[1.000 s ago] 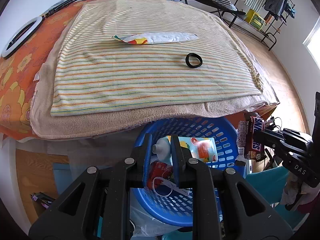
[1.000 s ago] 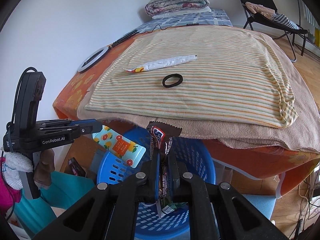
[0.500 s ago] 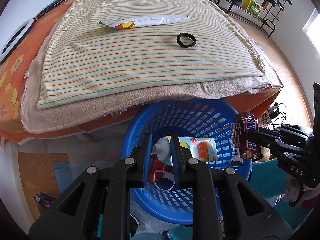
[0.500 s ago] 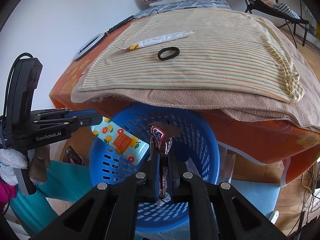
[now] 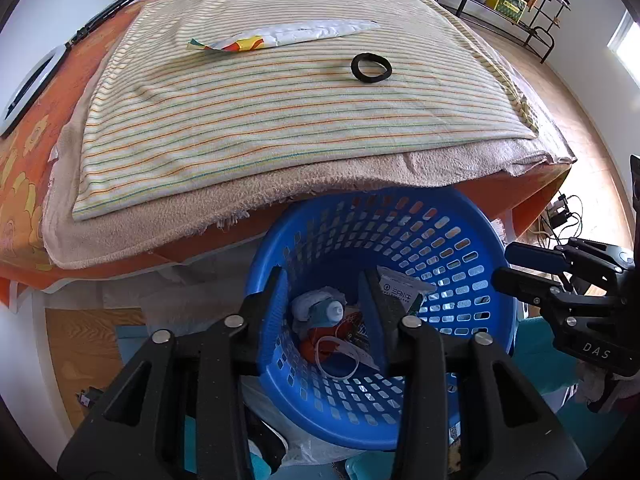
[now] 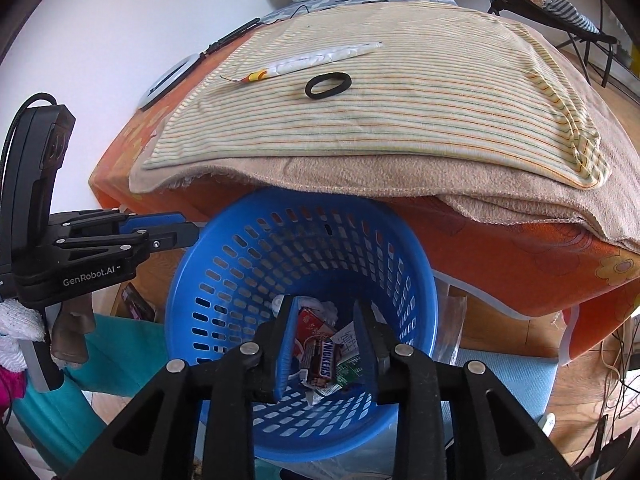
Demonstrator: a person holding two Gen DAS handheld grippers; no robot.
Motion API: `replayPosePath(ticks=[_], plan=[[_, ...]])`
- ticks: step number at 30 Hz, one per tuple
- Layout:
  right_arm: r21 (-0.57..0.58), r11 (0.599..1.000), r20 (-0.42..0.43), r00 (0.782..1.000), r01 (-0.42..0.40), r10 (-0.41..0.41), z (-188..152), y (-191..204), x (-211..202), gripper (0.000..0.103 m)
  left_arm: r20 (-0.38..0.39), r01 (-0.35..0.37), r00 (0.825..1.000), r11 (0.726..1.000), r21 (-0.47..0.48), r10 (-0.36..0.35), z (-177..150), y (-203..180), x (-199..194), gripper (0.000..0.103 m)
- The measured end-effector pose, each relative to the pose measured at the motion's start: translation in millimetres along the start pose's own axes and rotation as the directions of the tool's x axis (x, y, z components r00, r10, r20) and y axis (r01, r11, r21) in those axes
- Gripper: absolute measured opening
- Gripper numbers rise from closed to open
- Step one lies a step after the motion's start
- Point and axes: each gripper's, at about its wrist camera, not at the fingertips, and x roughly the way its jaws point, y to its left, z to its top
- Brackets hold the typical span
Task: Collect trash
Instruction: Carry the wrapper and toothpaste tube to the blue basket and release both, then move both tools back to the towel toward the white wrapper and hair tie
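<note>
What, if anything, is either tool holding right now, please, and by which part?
Nothing. The left tool and right tool have just opened, empty, above the blue basket; the Snickers wrapper lies inside.

Both grippers have just been opening above the blue basket (image 6: pixel 240 264): the left gripper (image 5: pixel 325 300) has let go its orange-printed packet, the right gripper (image 6: pixel 326 322) its Snickers wrapper (image 6: pixel 322 362), which now lies among the trash at the basket's six o'clock bottom.
</note>
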Motion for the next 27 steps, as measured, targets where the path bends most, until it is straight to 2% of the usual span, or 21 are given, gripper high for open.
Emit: replayPosePath(ticks=[1,5,7,13,20,27], plan=[[0.001,1.000,-0.001,1.000,0.003,-0.003,-0.3,-0.2,0.3,0.041,0.007,-0.003,1.000,1.000,-0.002,0.003,0.3,0.3,-0.9,0.049],[0.005,1.000,0.002,1.000,0.015,-0.015,-0.2,-1.3,0.4,0.058,0.007,-0.010,1.000,1.000,-0.010,0.010,1.5,3.1,-1.7,0.051],[0.005,1.000,0.001,1.000,0.023,-0.023,0.2,-1.1,0.8,0.073,0.005,-0.014,1.000,1.000,-0.016,0.014,1.5,4.5,-1.3,0.061],[-0.001,1.000,-0.002,1.000,0.030,-0.030,0.5,0.8,0.9,0.081,0.003,-0.016,1.000,0.999,-0.033,0.016,3.0,9.5,-3.0,0.063],[-0.008,1.000,0.016,1.000,0.024,-0.024,4.5,3.7,-4.8,0.082,0.041,0.000,0.999,0.998,-0.063,0.003,15.9,17.3,-18.2,0.063],[-0.006,1.000,0.066,0.998,0.003,-0.003,20.7,5.3,-19.7,0.082,0.088,0.012,0.996,0.995,-0.095,-0.004,47.5,28.8,-32.5,0.063]])
